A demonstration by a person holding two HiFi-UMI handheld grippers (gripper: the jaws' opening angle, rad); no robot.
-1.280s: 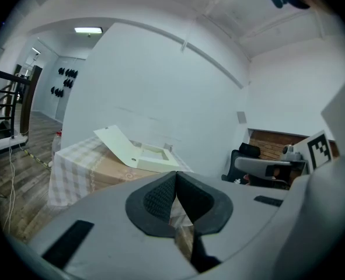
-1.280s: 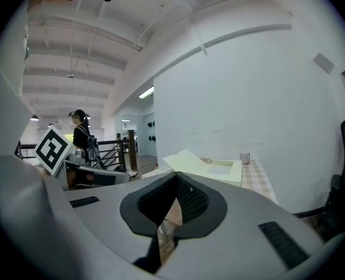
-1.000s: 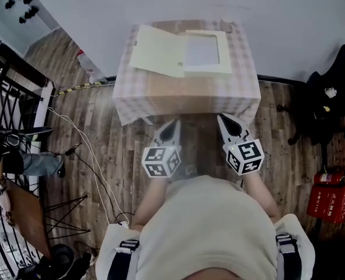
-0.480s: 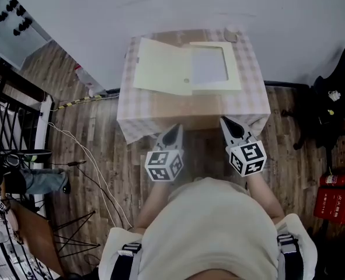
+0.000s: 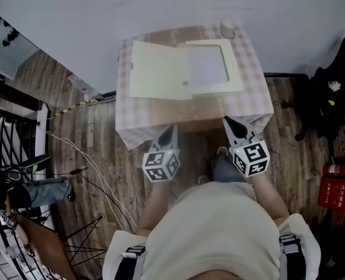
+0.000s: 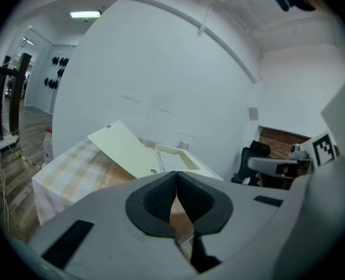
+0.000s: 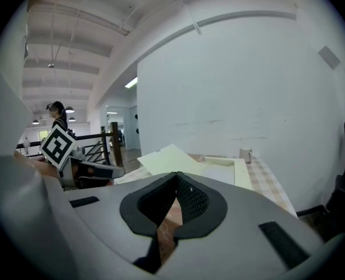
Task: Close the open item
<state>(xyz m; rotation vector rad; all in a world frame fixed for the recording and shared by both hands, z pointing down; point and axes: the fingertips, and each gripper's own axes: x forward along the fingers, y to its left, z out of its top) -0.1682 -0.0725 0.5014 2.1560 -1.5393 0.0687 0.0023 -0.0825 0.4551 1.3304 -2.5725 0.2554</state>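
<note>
A pale yellow flat box point(image 5: 215, 67) lies open on a table with a checked cloth point(image 5: 251, 107). Its lid point(image 5: 159, 71) is swung out to the left, propped at a slant point(image 6: 124, 149). My left gripper point(image 5: 168, 132) is at the table's near edge, below the lid, jaws shut and empty point(image 6: 176, 177). My right gripper point(image 5: 231, 123) is at the near edge, below the box's tray, also shut with nothing in it point(image 7: 176, 178). From the right gripper view the tray point(image 7: 226, 168) and lid point(image 7: 168, 157) lie ahead. Neither gripper touches the box.
A small cup point(image 5: 227, 26) stands at the table's far right corner, against the white wall. A black chair point(image 5: 335, 92) and a red extinguisher case point(image 5: 338, 192) are on the right. Cables point(image 5: 90, 168) and a black railing point(image 5: 9, 115) are on the left.
Both grippers have moved forward from over the floor up to the table's near edge. The box and lid have not moved on the table.
</note>
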